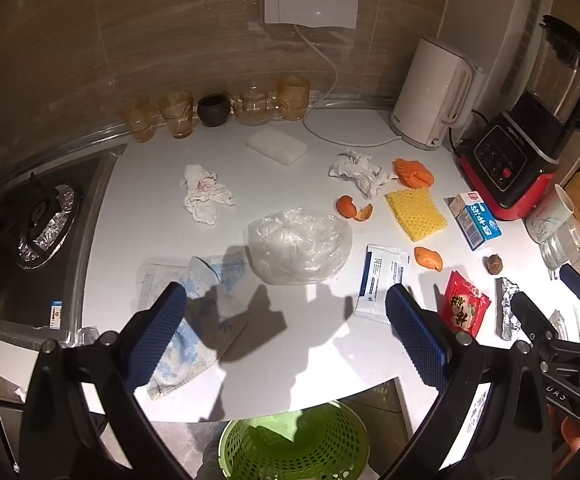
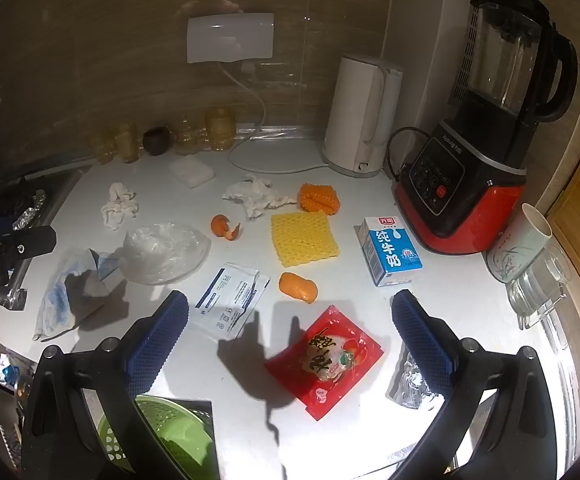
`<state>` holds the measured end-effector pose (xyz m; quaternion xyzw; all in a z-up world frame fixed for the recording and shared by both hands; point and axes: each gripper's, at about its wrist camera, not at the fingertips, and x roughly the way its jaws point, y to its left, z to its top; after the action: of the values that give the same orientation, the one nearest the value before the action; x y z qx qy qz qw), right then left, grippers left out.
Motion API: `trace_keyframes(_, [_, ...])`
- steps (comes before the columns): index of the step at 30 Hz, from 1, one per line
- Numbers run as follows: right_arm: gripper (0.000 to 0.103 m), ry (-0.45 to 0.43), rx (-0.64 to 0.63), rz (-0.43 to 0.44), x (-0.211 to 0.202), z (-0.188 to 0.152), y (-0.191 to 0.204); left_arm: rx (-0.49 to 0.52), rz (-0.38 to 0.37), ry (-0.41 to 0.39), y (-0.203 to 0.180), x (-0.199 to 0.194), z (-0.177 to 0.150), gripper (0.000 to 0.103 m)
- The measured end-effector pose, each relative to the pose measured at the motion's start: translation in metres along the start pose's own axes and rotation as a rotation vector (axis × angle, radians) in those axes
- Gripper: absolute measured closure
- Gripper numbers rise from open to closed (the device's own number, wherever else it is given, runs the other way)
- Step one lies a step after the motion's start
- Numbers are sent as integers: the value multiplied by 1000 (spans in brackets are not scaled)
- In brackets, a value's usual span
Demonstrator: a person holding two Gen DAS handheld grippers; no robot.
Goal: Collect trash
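Two hand-held grippers hover over a white kitchen bench (image 1: 298,344) strewn with rubbish, both with their blue-padded jaws spread wide and nothing between them. The left hand-held gripper (image 1: 286,332) points down over a flattened blue-and-white plastic wrapper (image 1: 194,320) that lies by its left finger, with a crumpled clear plastic bag (image 1: 300,244) just beyond. The right hand-held gripper (image 2: 290,336) hangs above a red snack packet (image 2: 326,360), near a white sachet with blue print (image 2: 232,298) and a piece of orange peel (image 2: 298,286). Farther back lie a yellow foam fruit net (image 2: 304,238), an orange foam net (image 2: 318,198), more orange peel (image 2: 224,226), two wads of crumpled white tissue (image 2: 120,204) (image 2: 256,196) and a blue-and-white milk carton (image 2: 390,250). A strip of crumpled silver foil (image 2: 410,380) rests at the bench's near right edge. A green perforated plastic basket (image 1: 294,444) sits below the front edge of the bench. A white electric kettle (image 2: 362,116) and a red-and-black blender (image 2: 474,152) stand at the back right.
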<state>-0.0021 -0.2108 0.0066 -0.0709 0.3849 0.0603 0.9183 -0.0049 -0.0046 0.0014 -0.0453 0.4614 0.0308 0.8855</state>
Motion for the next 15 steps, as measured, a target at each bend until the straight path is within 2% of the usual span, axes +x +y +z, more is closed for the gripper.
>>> trace_keyframes(15, [2, -7, -2, -1, -3, -1, 1, -2, -2, 0, 1, 0, 0, 8])
